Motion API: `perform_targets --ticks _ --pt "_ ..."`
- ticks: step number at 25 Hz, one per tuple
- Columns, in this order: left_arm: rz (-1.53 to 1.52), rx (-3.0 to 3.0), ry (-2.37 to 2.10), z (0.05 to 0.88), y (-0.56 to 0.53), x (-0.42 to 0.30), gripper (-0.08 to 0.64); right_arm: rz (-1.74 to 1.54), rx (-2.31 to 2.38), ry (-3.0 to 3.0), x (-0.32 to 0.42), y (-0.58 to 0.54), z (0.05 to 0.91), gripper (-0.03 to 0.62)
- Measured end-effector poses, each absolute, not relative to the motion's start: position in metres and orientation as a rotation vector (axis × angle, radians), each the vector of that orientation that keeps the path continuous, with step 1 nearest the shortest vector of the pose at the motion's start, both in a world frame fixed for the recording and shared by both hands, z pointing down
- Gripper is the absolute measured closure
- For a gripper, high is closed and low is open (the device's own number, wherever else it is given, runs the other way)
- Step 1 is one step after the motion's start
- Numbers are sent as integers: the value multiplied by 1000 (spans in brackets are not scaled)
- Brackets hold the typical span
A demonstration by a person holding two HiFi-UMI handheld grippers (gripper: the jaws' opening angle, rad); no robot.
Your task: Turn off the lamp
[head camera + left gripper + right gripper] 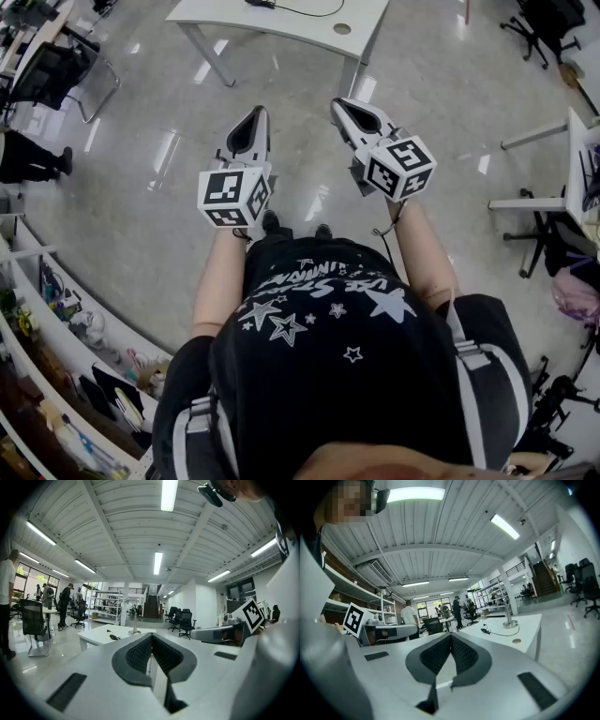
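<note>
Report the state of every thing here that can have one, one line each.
left hand-held gripper: shut, nothing between the jaws
right hand-held gripper: shut, nothing between the jaws
lamp: upright on the white table, out of either gripper's reach; too small to tell whether it is lit
ceiling lights: on

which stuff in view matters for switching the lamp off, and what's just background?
For the job:
- lamp
- white table it stands on
- left gripper and right gripper, both shut and empty

Just around:
- office chairs
- shelves of odds and ends
- people at the far desks
- staircase
</note>
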State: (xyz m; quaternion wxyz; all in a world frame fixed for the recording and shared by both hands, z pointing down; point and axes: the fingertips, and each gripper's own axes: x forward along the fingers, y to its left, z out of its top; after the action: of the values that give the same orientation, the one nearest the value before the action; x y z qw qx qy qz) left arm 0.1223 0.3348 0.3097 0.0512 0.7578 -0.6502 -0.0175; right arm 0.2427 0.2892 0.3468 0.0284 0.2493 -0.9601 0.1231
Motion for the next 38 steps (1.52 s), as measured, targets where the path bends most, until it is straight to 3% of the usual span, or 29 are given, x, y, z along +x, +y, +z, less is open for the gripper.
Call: perform_targets --ticks 17,38 --pt "-40 2331 -1959 320 287 98 549 439 847 -2928 236 247 361 586" --pt "-55 2390 -1851 315 157 -26 549 471 966 -2863 118 126 356 586"
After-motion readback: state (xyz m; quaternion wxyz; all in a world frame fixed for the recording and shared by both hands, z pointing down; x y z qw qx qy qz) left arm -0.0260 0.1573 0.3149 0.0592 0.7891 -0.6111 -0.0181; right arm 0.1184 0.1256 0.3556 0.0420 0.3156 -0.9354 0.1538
